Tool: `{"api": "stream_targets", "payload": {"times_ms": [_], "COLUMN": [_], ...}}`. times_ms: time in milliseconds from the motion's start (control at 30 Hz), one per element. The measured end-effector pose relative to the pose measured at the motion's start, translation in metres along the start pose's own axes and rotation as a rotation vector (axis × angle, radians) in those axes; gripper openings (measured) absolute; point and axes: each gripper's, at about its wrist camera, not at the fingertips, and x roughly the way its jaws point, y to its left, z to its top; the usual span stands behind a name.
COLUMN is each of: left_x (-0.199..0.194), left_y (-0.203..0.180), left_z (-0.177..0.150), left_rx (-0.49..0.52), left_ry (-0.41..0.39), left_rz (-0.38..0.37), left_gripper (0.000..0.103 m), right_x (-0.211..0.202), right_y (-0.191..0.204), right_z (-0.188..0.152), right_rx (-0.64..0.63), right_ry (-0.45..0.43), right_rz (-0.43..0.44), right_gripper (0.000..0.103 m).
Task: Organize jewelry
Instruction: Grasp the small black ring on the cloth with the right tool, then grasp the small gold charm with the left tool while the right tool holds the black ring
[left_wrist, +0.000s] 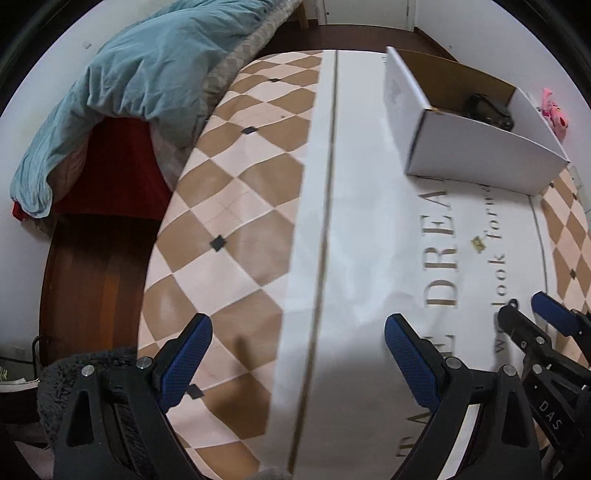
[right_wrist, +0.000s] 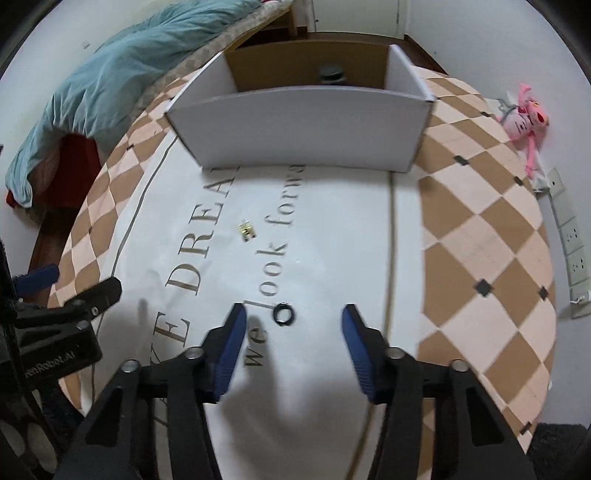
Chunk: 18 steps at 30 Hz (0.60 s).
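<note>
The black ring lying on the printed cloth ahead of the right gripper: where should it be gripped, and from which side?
Best from above. The black ring lies flat on the tablecloth, so there is no raised part to grab. Probably pinch across its outer rim, one pad on each side. The right gripper already points steeply down with its open jaws either side of it.

Matt cardboard box (right_wrist: 303, 122) – glossy printed tablecloth (right_wrist: 480, 236) – shiny gold trinket (right_wrist: 246, 229)

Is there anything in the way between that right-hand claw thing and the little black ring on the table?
Nothing visible. The black ring lies alone on the white cloth just ahead of the right gripper, whose fingers are apart with bare cloth between them and the ring. The small gold piece lies farther off, toward the white box.
</note>
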Motion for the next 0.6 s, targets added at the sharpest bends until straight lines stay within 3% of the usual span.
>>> {"api": "stream_targets", "payload": {"times_ms": [100,167,200,367,600], "left_x": [0.001,0.001,0.001,-0.006,-0.014], "left_y": [0.007,0.01,0.01,-0.001,-0.044], "left_z": [-0.001,-0.001,0.0,0.003,0.018], "left_rx": [-0.01,-0.016,-0.017,-0.011,-0.008], "left_ry": [-0.003,0.001,-0.001,-0.024,-0.05], "left_rz": [0.011,0.014,0.015,0.0,-0.137], "left_gripper": [0.095,0.095,0.095,0.095,0.095], "right_x": [0.001,0.001,0.001,-0.003,-0.03], "right_y": [0.007,0.01,0.01,0.0,-0.056], "right_z": [0.002,0.002,0.003,0.002,0.011], "right_rx": [-0.025,-0.046,-0.045,-0.029,0.121], "right_ry": [-0.02,-0.031,-0.035,-0.053,-0.116], "right_rz": [-0.022,-0.06,-0.059,-0.038,-0.066], "right_gripper": [0.035,0.017,0.013,0.013,0.013]}}
